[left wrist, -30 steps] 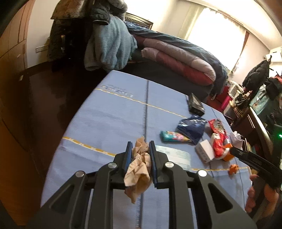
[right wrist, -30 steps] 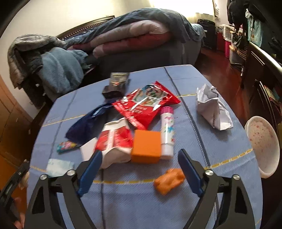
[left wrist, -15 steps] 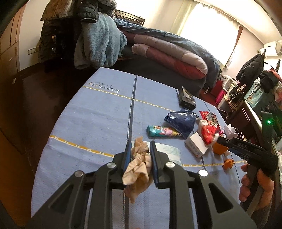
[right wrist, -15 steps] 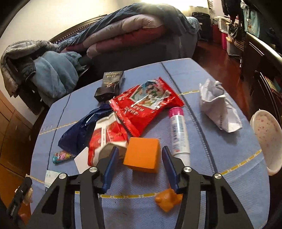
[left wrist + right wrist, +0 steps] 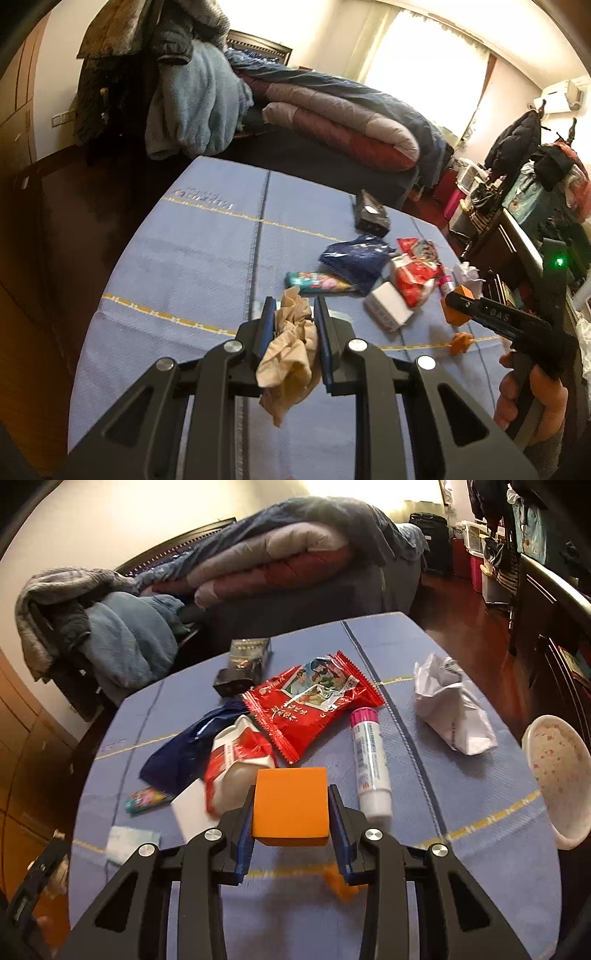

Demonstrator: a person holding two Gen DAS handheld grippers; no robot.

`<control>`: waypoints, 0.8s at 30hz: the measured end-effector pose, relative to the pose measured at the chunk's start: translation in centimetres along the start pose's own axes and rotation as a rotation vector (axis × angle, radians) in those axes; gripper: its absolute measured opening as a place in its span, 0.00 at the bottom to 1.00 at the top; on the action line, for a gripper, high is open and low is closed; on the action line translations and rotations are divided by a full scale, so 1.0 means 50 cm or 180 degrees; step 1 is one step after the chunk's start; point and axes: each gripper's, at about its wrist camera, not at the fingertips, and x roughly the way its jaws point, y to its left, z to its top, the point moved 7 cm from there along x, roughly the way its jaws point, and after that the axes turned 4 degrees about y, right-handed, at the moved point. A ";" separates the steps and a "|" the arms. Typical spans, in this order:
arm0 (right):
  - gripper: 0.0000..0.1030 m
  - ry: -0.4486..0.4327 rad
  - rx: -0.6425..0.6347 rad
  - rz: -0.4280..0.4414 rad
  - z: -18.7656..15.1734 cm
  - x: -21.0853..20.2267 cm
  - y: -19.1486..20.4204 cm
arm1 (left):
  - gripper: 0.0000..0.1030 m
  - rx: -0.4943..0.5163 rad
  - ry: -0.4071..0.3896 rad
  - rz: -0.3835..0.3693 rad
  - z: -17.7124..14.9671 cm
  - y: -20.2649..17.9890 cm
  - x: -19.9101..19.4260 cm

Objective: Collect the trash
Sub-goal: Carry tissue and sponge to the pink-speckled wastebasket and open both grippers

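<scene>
The left gripper [image 5: 294, 325] is clenched on a crumpled tan tissue [image 5: 291, 347], which bulges up between the blue pads and hangs down below them, over the near part of the blue cloth [image 5: 192, 266] that covers the table.

The right gripper [image 5: 291, 812] has an orange block [image 5: 290, 806] between its jaws; the jaws are closing, and both pads lie against the block's sides. Just below it, a small orange scrap [image 5: 341, 884] lies blurred on the cloth. The person's right hand [image 5: 532, 398] shows in the left view, wrapped round that gripper's handle.

Beside the block on its left sit a white box [image 5: 190, 812] and a red-and-white packet [image 5: 236, 760], touching each other. A white tube [image 5: 369, 760] with a pink cap lies just to the block's right. Further left are a pale folded wipe [image 5: 131, 843] and a small teal wrapper [image 5: 146, 799].

Behind these, a dark blue bag [image 5: 184, 746] and a red snack bag [image 5: 314, 705] overlap the packet. A crumpled white paper [image 5: 450, 709] lies apart near the right edge of the table, and a speckled bowl [image 5: 554, 775] stands off past that edge.

Farthest on the cloth is a black carton [image 5: 245, 664]. Beyond the table are a bed with folded quilts [image 5: 280, 561] and a heap of clothes [image 5: 99, 627].
</scene>
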 end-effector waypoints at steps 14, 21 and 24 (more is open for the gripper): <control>0.35 -0.0404 0.0198 -0.0236 -0.053 -0.210 -0.152 | 0.21 0.0758 -0.0092 -0.0536 -0.011 -0.302 -0.056; 0.35 -0.0643 0.0485 -0.0520 -0.066 -0.290 -0.293 | 0.22 0.1228 -0.0024 -0.1018 -0.034 -0.521 -0.037; 0.35 -0.0710 0.0648 -0.0694 -0.070 -0.307 -0.365 | 0.22 0.1398 0.0070 -0.1242 -0.044 -0.618 -0.008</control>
